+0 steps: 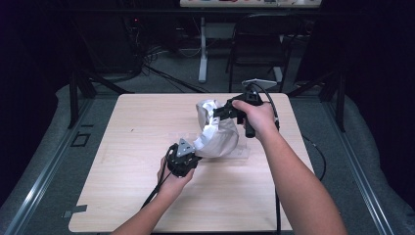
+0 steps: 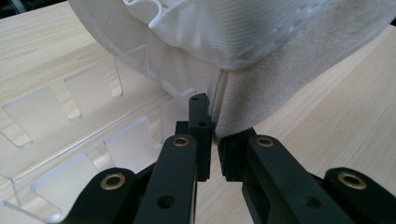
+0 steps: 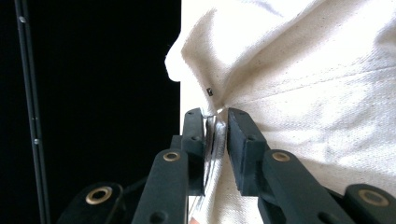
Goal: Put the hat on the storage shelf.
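**Both grippers pinch a pale cloth bag over a clear rack**

The left gripper [image 2: 214,135] has its jaws nearly together, clamped on a seamed edge of the cloth bag [image 1: 215,134]. The right gripper [image 3: 215,122] is also narrow, its pads pressing a gathered fold of the same bag with a thin glossy strip caught between them.

The bag sits near the middle of the light wooden table [image 1: 122,147], its lower end at the left gripper [image 1: 183,157] and its upper end lifted by the right gripper [image 1: 230,110]. Under and beside the bag lies a clear plastic rack [image 2: 70,121].

Beyond the table, the high view takes in a dim room: a grey floor, a folding chair [image 1: 257,44], a white desk leg [image 1: 202,49] and loose cables. The left gripper view adds the rack's upright clear tabs and a white ribbed lining [image 2: 243,32] spilling from the bag. The right gripper view shows the bag's coarse weave against blackness.
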Demonstrator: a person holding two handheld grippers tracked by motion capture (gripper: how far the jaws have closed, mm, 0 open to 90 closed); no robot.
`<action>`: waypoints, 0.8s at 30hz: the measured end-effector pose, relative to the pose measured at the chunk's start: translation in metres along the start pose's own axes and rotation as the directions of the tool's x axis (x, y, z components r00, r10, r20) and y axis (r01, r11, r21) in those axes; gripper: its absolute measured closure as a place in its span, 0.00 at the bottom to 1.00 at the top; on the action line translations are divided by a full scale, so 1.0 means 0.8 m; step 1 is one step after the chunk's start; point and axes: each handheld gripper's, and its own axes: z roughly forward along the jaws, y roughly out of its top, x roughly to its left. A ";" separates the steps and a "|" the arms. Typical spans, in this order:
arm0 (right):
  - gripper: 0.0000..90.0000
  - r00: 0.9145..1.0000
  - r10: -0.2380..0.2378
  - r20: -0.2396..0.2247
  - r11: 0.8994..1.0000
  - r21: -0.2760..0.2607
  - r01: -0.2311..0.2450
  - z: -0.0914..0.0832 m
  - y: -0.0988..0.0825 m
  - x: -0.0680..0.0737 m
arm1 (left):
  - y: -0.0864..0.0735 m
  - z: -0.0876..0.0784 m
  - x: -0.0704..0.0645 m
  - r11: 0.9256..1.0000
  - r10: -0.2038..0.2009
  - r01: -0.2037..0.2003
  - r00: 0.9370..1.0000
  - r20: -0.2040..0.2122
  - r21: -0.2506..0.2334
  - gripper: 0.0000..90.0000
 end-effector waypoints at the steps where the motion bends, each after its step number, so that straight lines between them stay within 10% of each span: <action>1: 0.86 1.000 0.006 0.003 1.000 -0.011 -0.006 0.000 0.000 0.000 | 0.000 0.000 0.000 1.000 -0.002 0.002 1.000 0.001 0.000 0.95; 24: 0.68 0.997 -0.067 0.025 0.997 -0.036 0.068 -0.027 -0.011 0.001 | -0.002 -0.023 0.006 0.999 -0.048 0.049 0.997 0.053 -0.013 0.57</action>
